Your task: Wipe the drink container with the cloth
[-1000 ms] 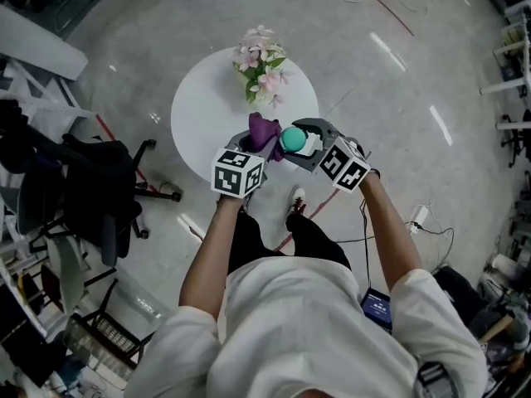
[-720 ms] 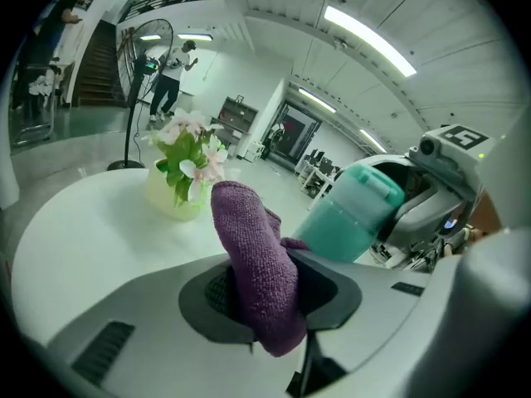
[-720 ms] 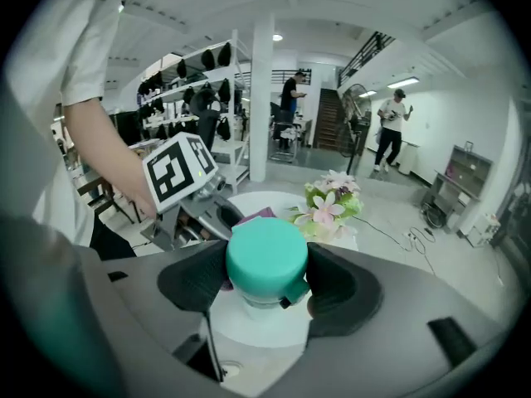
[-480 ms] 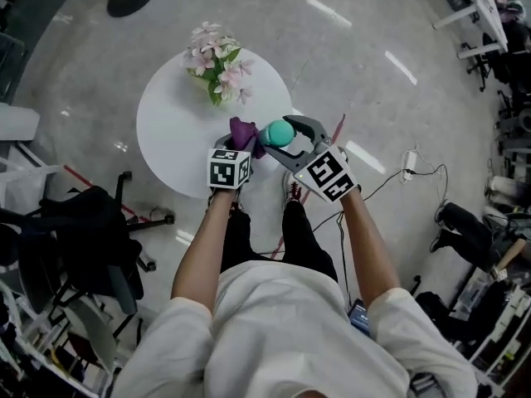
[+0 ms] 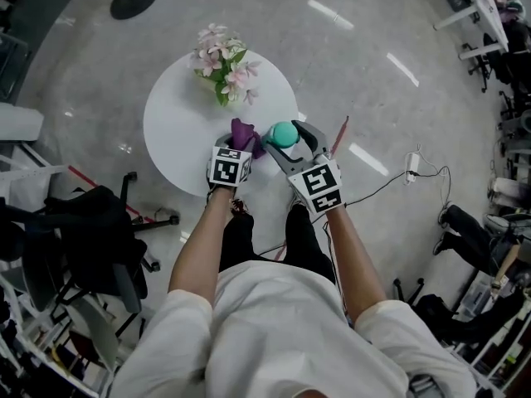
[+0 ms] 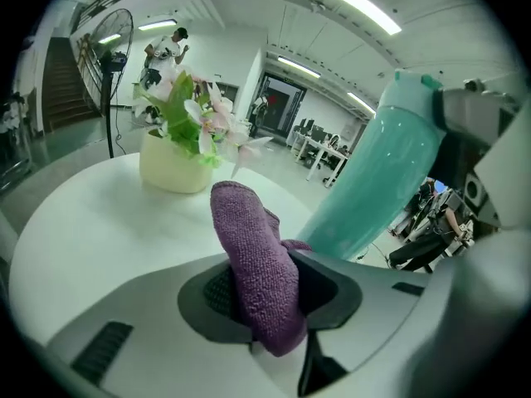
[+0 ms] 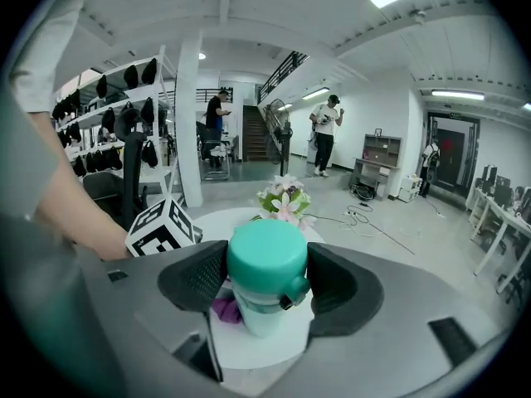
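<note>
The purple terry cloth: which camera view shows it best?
The left gripper view: the purple terry cloth fills the centre, pinched between the left gripper's jaws, its weave clear. The head view shows a small purple patch beside the teal drink bottle; the right gripper view, only a scrap beside it.

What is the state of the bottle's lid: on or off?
On: the teal lid sits shut atop the bottle.

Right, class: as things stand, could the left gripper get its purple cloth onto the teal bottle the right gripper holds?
Probably yes. The left gripper clamps the cloth, and the bottle, held by the right gripper, leans close beside it with nothing between them.
</note>
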### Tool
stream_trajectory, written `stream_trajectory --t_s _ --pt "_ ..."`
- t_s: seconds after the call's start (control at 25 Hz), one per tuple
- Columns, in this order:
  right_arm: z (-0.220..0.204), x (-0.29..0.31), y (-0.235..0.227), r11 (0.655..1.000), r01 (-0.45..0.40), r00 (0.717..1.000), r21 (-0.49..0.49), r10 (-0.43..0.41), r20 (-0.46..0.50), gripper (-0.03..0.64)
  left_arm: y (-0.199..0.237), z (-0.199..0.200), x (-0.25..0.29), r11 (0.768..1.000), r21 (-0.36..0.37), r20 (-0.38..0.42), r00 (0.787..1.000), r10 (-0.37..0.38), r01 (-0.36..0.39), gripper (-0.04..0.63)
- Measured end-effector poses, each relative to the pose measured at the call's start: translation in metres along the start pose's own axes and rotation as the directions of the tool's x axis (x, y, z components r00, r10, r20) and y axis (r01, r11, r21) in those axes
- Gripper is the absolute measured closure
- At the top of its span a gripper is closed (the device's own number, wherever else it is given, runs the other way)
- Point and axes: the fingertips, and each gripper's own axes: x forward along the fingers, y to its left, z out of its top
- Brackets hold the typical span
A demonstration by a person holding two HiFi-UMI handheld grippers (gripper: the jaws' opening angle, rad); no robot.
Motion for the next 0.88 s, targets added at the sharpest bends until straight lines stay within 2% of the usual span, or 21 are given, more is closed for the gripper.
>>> stream_trajectory --t_s 0.12,0.2,0.28,0.36,0.48,0.6,0.76,0.88 --pt "0.003 -0.006 0.004 0.996 -0.082 0.997 -0.02 0.083 0.009 0.298 0.004 0.007 -0.026 0.999 -0.031 0.035 0.999 0.018 -0.017 0.456" --pt "0.004 -0.014 0.007 0.986 -0.154 0.988 -0.067 0.155 0.009 0.279 0.003 0.012 -0.046 0.998 -0.058 0.062 0.997 0.035 -0.031 0.456" --pt "0.003 -0.026 0.009 0.959 -0.24 0.97 -0.147 0.241 -0.01 0.265 -0.002 0.017 -0.066 0.996 -0.078 0.091 0.995 0.048 -0.041 0.456" --pt "0.002 -0.038 0.01 0.908 -0.335 0.941 -0.252 0.333 -0.051 0.256 -0.011 0.024 -0.085 0.995 -0.095 0.124 0.991 0.054 -0.042 0.456" --pt "0.002 -0.051 0.008 0.781 -0.474 0.876 -0.406 0.463 -0.132 0.256 -0.025 0.038 -0.11 0.99 -0.135 0.183 0.981 0.068 -0.043 0.456" --pt "0.003 -0.057 0.0 0.646 -0.583 0.803 -0.493 0.552 -0.226 0.256 -0.04 0.054 -0.129 0.978 -0.201 0.247 0.963 0.107 -0.057 0.456" --pt "0.003 -0.054 -0.008 0.466 -0.676 0.713 -0.571 0.61 -0.346 0.256 -0.061 0.073 -0.144 0.96 -0.27 0.306 0.938 0.159 -0.075 0.456" --pt "-0.009 -0.051 -0.014 0.325 -0.726 0.655 -0.606 0.595 -0.465 0.256 -0.08 0.081 -0.148 0.945 -0.315 0.33 0.925 0.19 -0.082 0.457"
